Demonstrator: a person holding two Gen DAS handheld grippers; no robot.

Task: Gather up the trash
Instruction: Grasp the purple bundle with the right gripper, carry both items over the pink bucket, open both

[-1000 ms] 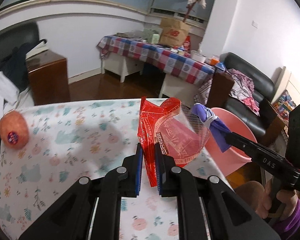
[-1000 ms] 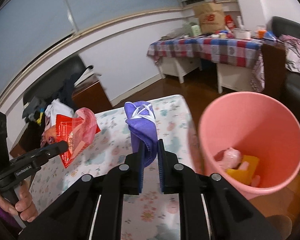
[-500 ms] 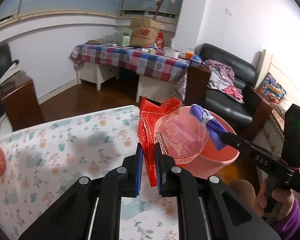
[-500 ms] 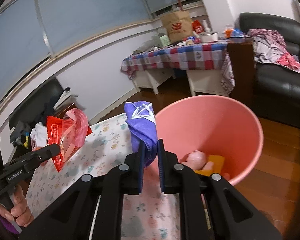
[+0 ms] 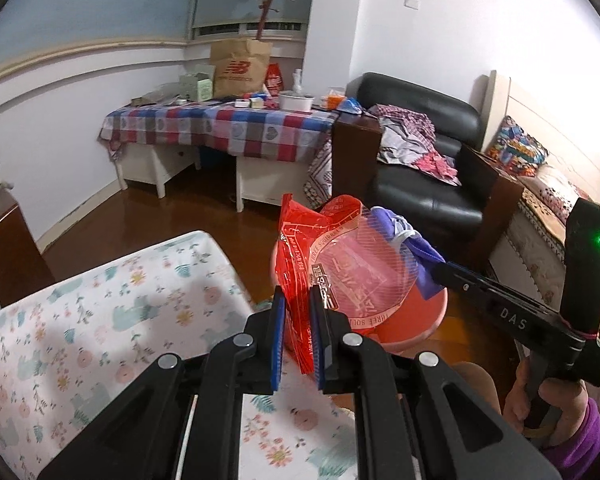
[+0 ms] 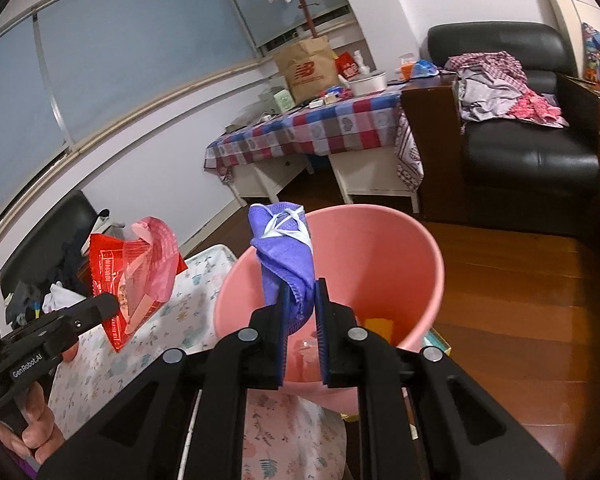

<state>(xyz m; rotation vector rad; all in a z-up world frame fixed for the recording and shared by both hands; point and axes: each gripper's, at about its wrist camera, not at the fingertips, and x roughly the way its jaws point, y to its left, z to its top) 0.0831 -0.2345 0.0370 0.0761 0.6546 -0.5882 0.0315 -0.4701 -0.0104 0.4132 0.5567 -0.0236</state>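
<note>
Both loads at the bin, right one nearer the drop.
Right gripper clamped on crumpled purple face mask over round pink plastic bin; left gripper clamped on red crinkly plastic wrapper at bench edge beside the bin.

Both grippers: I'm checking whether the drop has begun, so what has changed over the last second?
Both hands swung off the floral table toward the pink bucket. The right gripper now holds the purple mask over its mouth; the left gripper brought the red wrapper to the table's edge, in front of the bucket. Nothing was let go: both stayed clamped, and the trash in the bucket is unchanged.
</note>
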